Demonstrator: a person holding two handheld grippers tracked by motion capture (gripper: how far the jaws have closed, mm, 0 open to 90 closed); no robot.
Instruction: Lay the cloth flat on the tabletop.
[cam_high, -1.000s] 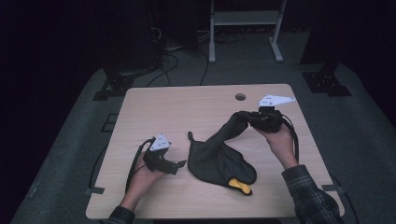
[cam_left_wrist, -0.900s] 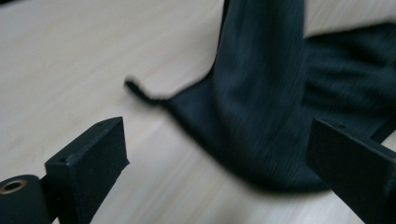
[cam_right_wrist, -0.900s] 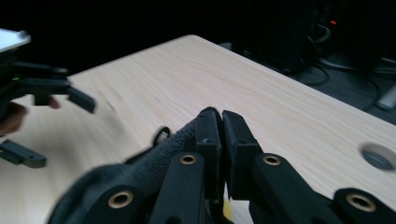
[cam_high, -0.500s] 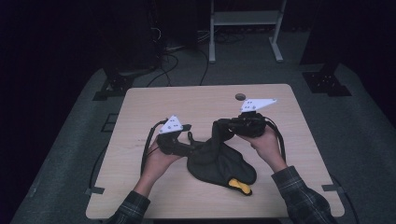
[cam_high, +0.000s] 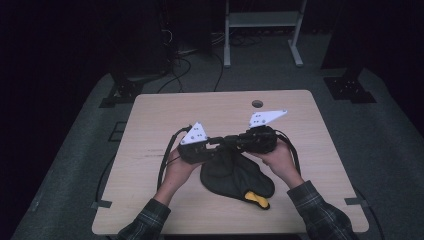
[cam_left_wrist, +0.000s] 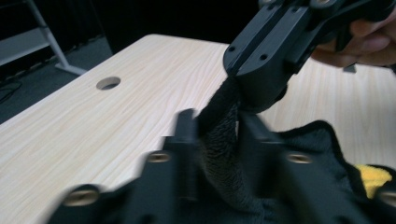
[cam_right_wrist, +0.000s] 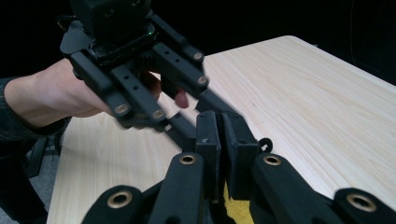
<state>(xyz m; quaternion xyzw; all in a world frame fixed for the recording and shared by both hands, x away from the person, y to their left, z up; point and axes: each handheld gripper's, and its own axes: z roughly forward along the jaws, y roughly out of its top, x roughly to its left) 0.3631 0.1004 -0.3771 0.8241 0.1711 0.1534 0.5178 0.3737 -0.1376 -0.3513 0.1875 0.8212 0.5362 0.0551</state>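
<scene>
A black fleece cloth (cam_high: 232, 175) with a yellow patch (cam_high: 256, 200) lies on the wooden table (cam_high: 200, 110), one corner lifted. My right gripper (cam_high: 231, 142) is shut on that raised corner; its own view has the jaws (cam_right_wrist: 223, 135) pressed together. My left gripper (cam_high: 220, 143) meets it tip to tip from the left. In the left gripper view a strip of the cloth (cam_left_wrist: 219, 140) stands between my left gripper's (cam_left_wrist: 217, 126) jaws, which are apart around it, just below the right gripper (cam_left_wrist: 243, 98). The left gripper (cam_right_wrist: 196, 116) is blurred in the right gripper view.
A round cable hole (cam_high: 257, 103) sits near the table's far edge. Cables trail from both grippers over the table's left (cam_high: 167, 150) and right sides. A metal stand (cam_high: 260, 30) is on the dark floor beyond the table.
My left gripper has moved right and up to the lifted cloth corner. My right gripper has carried that corner left and toward the table's middle. The two now meet.
</scene>
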